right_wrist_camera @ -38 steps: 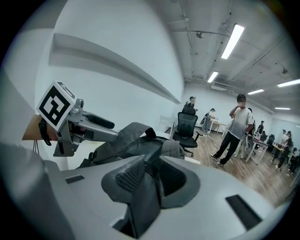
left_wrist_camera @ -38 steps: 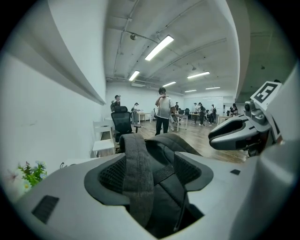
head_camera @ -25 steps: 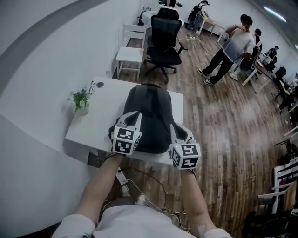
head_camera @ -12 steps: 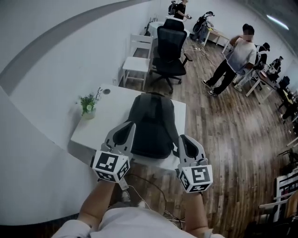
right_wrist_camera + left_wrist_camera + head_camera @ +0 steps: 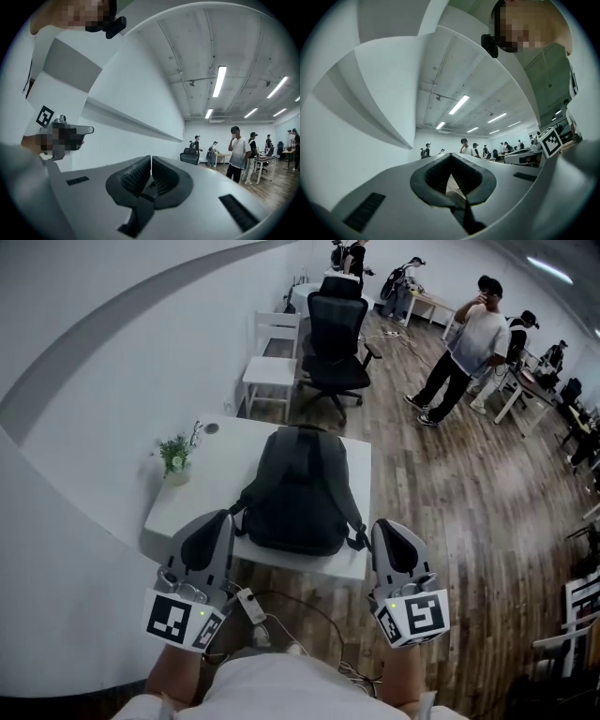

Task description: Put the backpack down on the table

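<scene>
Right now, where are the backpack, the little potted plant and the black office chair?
backpack (image 5: 298, 486): head view, middle of its dark front panel.
potted plant (image 5: 173, 453): head view, its green leaves.
office chair (image 5: 337, 322): head view, its black backrest.

Backpack (image 5: 298, 488): 1. Table (image 5: 192, 502): 1. Potted plant (image 5: 175, 457): 1, 10 o'clock. Office chair (image 5: 337, 334): 1; white chair (image 5: 272, 362): 1, both 12 o'clock. Grippers: 2, namely left gripper (image 5: 220, 518), 7 o'clock, and right gripper (image 5: 389, 527), 5 o'clock. Persons (image 5: 466, 348): at least 3, 1 o'clock.
</scene>
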Tool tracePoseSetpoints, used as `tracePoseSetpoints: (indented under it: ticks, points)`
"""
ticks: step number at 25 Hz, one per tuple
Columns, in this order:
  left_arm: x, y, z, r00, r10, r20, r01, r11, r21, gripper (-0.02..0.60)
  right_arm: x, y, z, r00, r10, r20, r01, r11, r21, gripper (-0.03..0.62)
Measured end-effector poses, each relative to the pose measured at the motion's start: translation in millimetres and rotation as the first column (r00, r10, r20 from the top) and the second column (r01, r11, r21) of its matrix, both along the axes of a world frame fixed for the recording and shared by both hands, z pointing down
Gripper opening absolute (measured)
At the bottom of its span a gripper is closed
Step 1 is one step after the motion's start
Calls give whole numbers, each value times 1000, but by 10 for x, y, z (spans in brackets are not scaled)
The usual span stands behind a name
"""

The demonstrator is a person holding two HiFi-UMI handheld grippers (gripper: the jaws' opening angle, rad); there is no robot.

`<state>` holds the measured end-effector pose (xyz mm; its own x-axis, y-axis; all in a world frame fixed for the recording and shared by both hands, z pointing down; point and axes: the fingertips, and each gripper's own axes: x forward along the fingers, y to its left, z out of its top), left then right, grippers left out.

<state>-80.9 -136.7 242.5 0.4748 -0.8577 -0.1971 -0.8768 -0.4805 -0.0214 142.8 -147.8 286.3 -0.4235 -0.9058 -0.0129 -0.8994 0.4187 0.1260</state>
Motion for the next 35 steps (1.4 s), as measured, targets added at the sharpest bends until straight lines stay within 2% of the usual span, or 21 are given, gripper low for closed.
tracePoseSetpoints:
  ticks: [4,7,18,27,35]
  points:
    - [-164,150,-50,997,-72,15,72,997,8,17,114,123,-54,1000,19,9,-19,1000,4,43]
    - [-199,241,-11,996,-92,10,92,996,-14,17,144,219,-74,1000,21,16,-21,1000,-3,43]
    - [-194,221,70,996,-88,7,88,996,-33,17,222,296,-12,999,34,20,-33,999,-37,41]
    - [-206,119,376,996,-89,3,89,994,-59,17,105,175,172,999,34,26,-33,999,-41,38]
    - [-274,49,372,996,-86,-8,86,994,-66,17,32,126,166,999,31,26,-29,998,-49,38]
